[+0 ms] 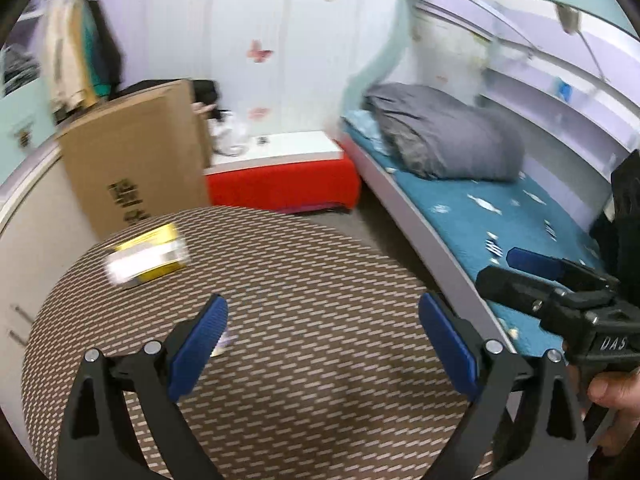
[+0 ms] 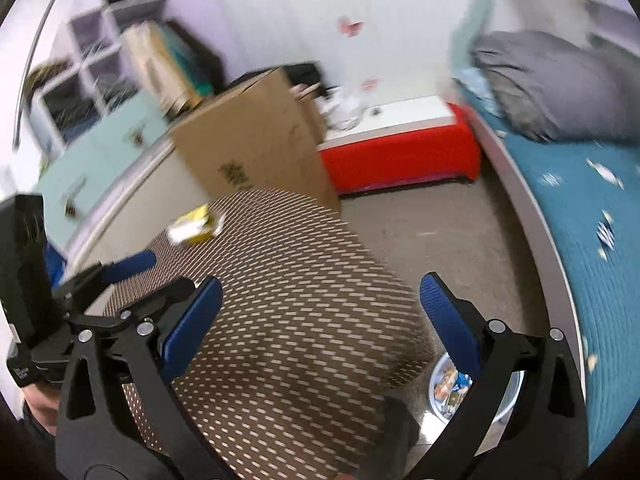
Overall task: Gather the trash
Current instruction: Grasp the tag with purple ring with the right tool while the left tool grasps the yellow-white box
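Note:
A yellow and white wrapper point(image 1: 146, 254) lies on the far left part of a round brown patterned table point(image 1: 300, 300); it also shows in the right wrist view point(image 2: 194, 227). A small pale scrap point(image 1: 224, 342) lies by my left gripper's left finger. My left gripper point(image 1: 324, 340) is open and empty above the table. My right gripper point(image 2: 320, 320) is open and empty over the table's right edge; it shows at the right of the left wrist view point(image 1: 560, 280). A bin with wrappers inside point(image 2: 452, 390) stands on the floor below the table.
A large cardboard box point(image 1: 132, 164) leans behind the table. A red and white low bench point(image 1: 284, 172) stands by the wall. A bed with a blue cover point(image 1: 500, 220) and a grey pillow point(image 1: 444, 136) runs along the right. Shelves point(image 2: 84, 80) stand at the left.

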